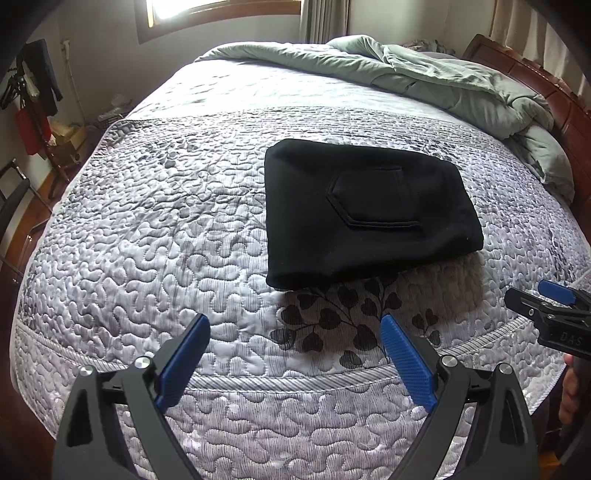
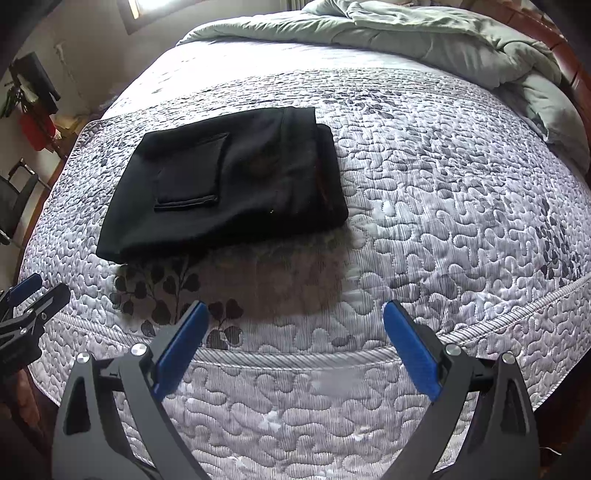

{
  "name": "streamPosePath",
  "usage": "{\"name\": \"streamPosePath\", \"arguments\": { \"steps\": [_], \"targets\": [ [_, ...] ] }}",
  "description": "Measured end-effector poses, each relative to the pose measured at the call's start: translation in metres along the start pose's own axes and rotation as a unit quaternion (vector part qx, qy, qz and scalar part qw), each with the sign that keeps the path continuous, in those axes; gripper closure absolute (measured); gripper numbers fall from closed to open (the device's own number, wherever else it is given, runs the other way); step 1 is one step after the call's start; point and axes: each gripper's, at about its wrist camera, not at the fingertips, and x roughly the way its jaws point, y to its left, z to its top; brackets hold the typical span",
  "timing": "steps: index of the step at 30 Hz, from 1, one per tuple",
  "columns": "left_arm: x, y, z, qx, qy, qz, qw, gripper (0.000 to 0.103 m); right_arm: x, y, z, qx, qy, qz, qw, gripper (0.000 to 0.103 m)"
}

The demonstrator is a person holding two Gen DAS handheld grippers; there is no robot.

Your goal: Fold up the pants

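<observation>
Pants point(image 1: 369, 210): black, folded into a compact rectangle, back pocket point(image 1: 373, 201) up; lying flat mid-bed on the quilt point(image 1: 147, 229).
Left gripper point(image 1: 295, 325): jaws wide, empty, hovering near the bed's near edge, apart from the pants.
Right gripper point(image 2: 295, 314): jaws wide, empty, beside the left one.
Comforter point(image 1: 424, 77): grey-green, bunched at far right.
Headboard point(image 1: 546, 88): wooden, right.
Window point(image 1: 207, 11): far left.

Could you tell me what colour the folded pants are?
Black folded pants; clearest in the right wrist view.
</observation>
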Motion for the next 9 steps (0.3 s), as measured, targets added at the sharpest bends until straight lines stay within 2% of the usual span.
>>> {"name": "streamPosePath", "arguments": {
  "steps": [9],
  "targets": [
    [-0.0083, -0.0081, 0.0009, 0.011, -0.005, 0.002, 0.9999, 0.009, 0.0029, -0.0097, -0.0046, 0.017, 0.002, 0.000, 1.000, 0.008]
  ]
}}
